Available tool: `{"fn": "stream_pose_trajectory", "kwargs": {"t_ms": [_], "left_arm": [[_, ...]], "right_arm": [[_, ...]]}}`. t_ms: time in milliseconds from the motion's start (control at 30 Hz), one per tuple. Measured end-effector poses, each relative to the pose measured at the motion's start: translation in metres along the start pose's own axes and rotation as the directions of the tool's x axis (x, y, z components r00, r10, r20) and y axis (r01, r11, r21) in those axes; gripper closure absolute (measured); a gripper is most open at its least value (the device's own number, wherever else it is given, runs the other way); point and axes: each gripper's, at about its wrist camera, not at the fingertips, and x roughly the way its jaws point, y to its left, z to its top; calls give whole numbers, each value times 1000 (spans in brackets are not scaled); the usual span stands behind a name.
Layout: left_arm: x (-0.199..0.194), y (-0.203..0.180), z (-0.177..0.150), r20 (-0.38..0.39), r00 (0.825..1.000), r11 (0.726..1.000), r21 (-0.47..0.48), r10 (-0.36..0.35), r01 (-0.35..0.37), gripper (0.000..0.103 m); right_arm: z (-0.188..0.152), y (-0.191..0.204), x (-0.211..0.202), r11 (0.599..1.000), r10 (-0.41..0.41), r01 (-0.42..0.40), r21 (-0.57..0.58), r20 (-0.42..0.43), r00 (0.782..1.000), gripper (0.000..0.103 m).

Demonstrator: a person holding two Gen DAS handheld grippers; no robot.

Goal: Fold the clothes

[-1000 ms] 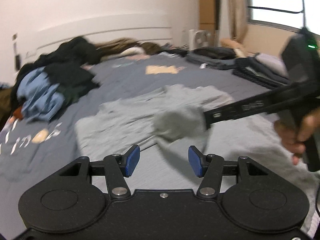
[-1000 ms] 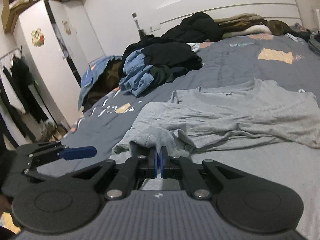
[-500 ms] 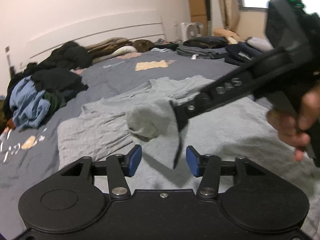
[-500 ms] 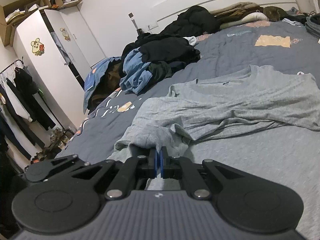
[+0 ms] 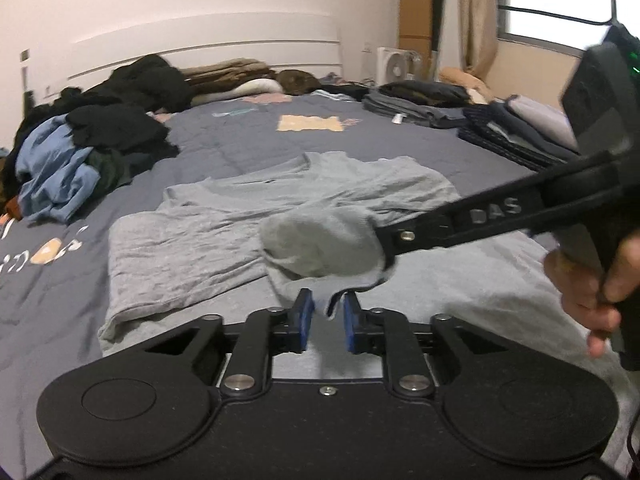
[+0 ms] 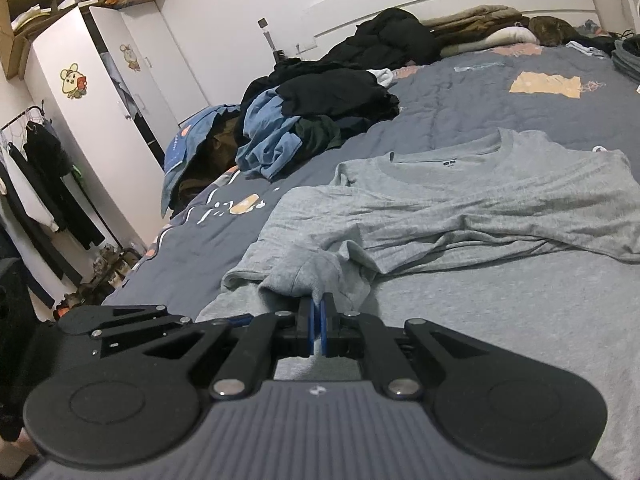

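On the bed (image 6: 460, 92) lies the grey t-shirt (image 6: 480, 208), floppy and light, so grab hems. Right claw (image 6: 318, 326) is clenched on a bunched edge; left claw (image 5: 325, 316) has just been closing around a hanging fold, pads not pressing yet.

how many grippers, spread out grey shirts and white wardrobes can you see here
grippers: 2, left gripper and right gripper
grey shirt spread on the bed: 1
white wardrobe: 1
total: 4
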Motion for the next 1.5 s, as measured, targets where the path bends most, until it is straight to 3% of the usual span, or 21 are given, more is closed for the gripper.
{"fn": "stream_pose_trajectory", "kwargs": {"t_ms": [133,267,333,400,533,800,933,1133,1200,1233,1333,1500], "left_arm": [[-3,-7,0,19,999,999,29,-26,25,55],[0,-11,-2,27,1000,999,53,12,-13,54],[1,-10,-3,27,999,999,47,25,-27,57],[2,-6,-3,26,999,999,25,34,-35,69],[1,4,1,30,998,998,-23,64,-63,79],[7,-5,-3,17,993,993,34,113,-113,78],[18,-8,-9,-25,991,990,46,134,-133,78],[26,-7,-13,-61,995,997,7,84,-83,79],[24,-4,-12,-58,995,996,-9,84,-85,102],[24,-2,-11,-61,994,996,-11,88,-89,102],[16,1,-7,-61,985,979,134,161,-151,102],[-6,28,13,-41,977,952,240,207,-192,102]], "right_arm": [[0,2,0,1000,1,-1,-9,-3,1000,100],[-1,3,2,1000,9,-9,-3,-12,1000,100],[-1,5,2,1000,8,-8,-13,-13,1000,100],[-1,6,2,1000,6,-6,-24,-17,1000,100],[-3,8,3,999,3,-4,-41,-26,1000,100],[-3,16,5,998,4,-7,-70,-32,999,100],[-5,19,3,997,8,-10,-74,-31,999,100],[-4,23,-2,997,4,-6,-79,-20,1000,100],[-4,24,-3,997,0,-2,-84,-19,1000,100],[-4,25,-3,996,-3,1,-88,-21,1000,100],[-6,28,-4,992,-26,22,-123,-37,999,100],[-12,34,2,992,9,-19,-125,-77,997,100]]}}
